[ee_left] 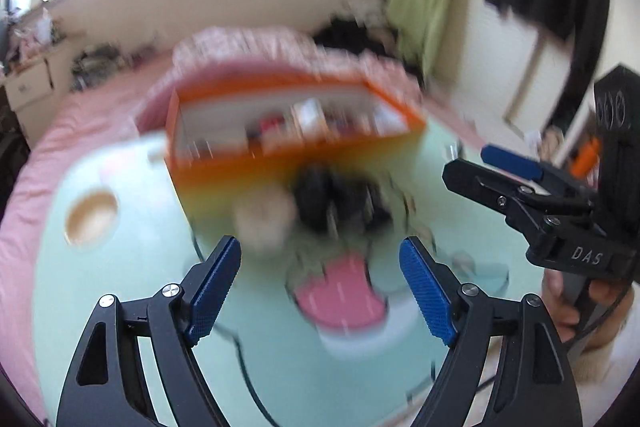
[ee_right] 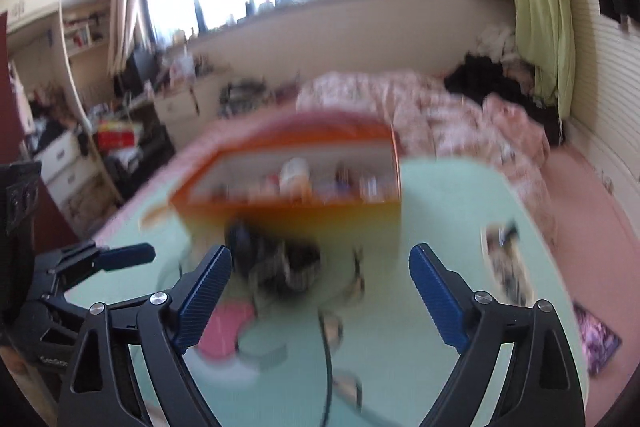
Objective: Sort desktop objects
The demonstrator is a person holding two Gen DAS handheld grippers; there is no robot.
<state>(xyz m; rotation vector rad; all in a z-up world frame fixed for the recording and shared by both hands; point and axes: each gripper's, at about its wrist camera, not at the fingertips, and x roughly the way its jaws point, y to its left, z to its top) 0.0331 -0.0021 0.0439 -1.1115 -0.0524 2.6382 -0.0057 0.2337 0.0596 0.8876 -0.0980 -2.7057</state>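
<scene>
Both views are blurred by motion. An orange box [ee_left: 296, 143] with several small items inside stands at the back of a pale green tabletop [ee_left: 120, 307]. Before it lie a dark tangled object [ee_left: 332, 199], a pale round thing [ee_left: 264, 219] and a pink flat item [ee_left: 340, 303]. My left gripper [ee_left: 320, 291] is open above the pink item, nothing between its blue pads. My right gripper [ee_right: 320, 299] is open too, over the dark object [ee_right: 280, 259] and a black cable [ee_right: 328, 367]. The orange box [ee_right: 296, 179] shows beyond it. Each gripper appears at the edge of the other's view.
A tan round dish [ee_left: 92, 215] sits at the table's left. A patterned card [ee_right: 596, 343] and a blurred strip of items [ee_right: 504, 263] lie on the right. A pink bed [ee_right: 440, 107] with bedding, a green curtain [ee_right: 536, 7] and cluttered shelves [ee_right: 80, 147] surround the table.
</scene>
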